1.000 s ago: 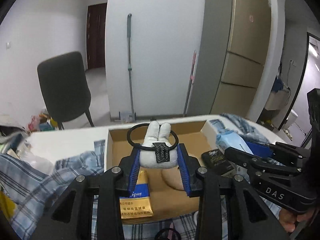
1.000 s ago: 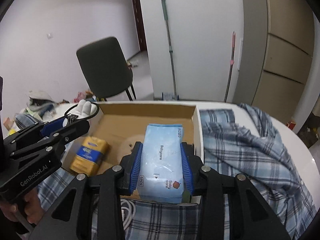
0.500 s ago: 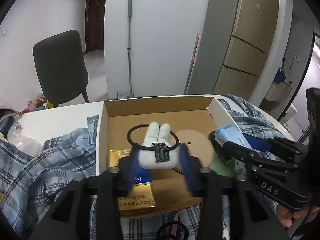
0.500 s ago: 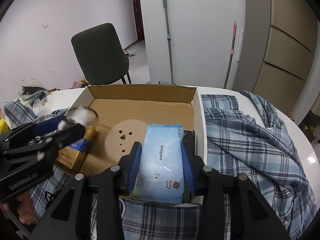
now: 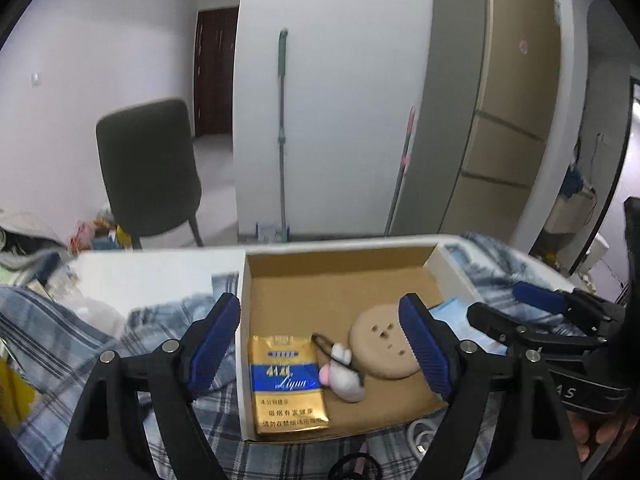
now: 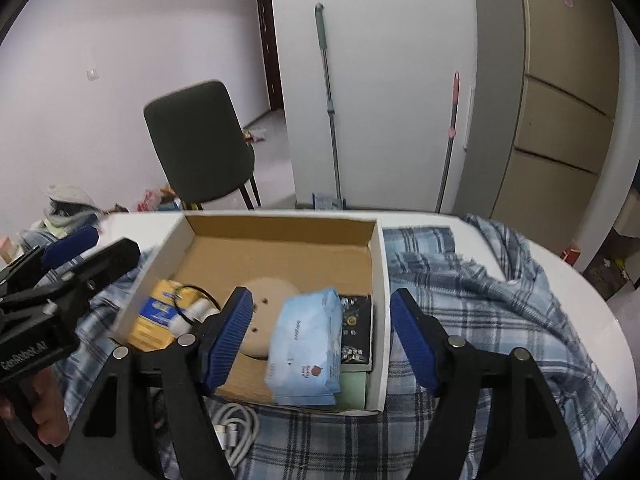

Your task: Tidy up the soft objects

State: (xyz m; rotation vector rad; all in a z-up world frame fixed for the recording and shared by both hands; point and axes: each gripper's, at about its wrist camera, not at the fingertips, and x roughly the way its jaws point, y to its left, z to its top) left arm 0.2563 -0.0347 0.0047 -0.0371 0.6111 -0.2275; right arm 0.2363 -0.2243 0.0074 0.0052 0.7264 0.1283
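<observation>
— Cardboard walls on all four sides: the box [image 6: 280,236] sits on a plaid cloth [image 6: 480,300] over the white table [image 6: 600,320]. What's inside?

— Along the left wall lies a gold pack [image 5: 286,384]. Touching its right edge is the plush hair tie [image 5: 344,374], on its side on the box floor. A tan disc [image 5: 380,348] sits mid-floor, and the blue wipes pack [image 6: 306,344] leans against a dark box [image 6: 356,320] by the right wall.

— And the claws?

— The left gripper [image 5: 320,344] has just been opening; its jaws stand wide apart above the near part of the box, clear of the plush below them. The right gripper [image 6: 322,336] has just been opening too; the wipes pack lies between its blue pads [image 6: 232,332] with a gap on both sides, untouched.

— Room to move?

— The far half of the box floor is bare cardboard.

— What does one view add?

— Only the right wrist view shows the dark box and a white cable [image 6: 236,428] on the cloth at the near wall. The left wrist view shows the plush whole; in the other it is partly hidden.
</observation>
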